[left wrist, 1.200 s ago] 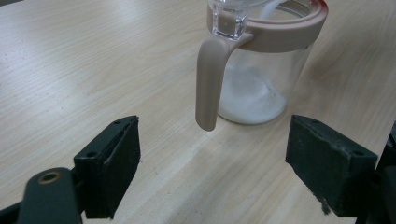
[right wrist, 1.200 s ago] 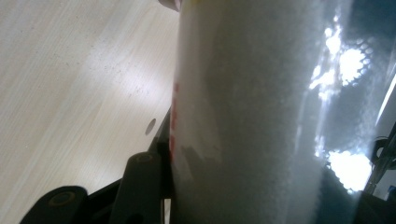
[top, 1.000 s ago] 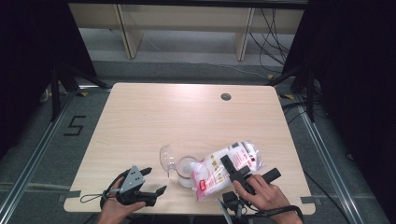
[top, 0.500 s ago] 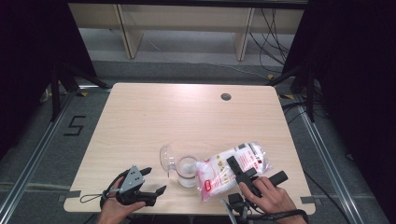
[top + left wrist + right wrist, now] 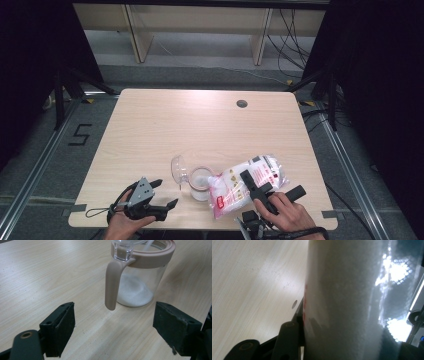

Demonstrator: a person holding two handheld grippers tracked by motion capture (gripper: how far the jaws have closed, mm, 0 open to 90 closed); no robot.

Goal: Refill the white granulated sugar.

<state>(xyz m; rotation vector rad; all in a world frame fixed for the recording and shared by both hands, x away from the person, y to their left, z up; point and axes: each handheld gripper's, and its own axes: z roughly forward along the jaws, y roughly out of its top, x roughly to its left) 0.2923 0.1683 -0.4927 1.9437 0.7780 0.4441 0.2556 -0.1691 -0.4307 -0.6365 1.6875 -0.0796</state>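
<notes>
1. The left hand comes in at about 7 o'clock in the high view and grips the left tool from behind.
2. The left tool points toward 2 o'clock, low over the surface; its jaws stand wide apart with nothing between them.
3. The right hand enters at about 5 o'clock, fingers wrapped over the right tool.
4. The right tool points toward 10 o'clock, its jaws clamped partway on the bag, tipped toward 9 o'clock.
</notes>
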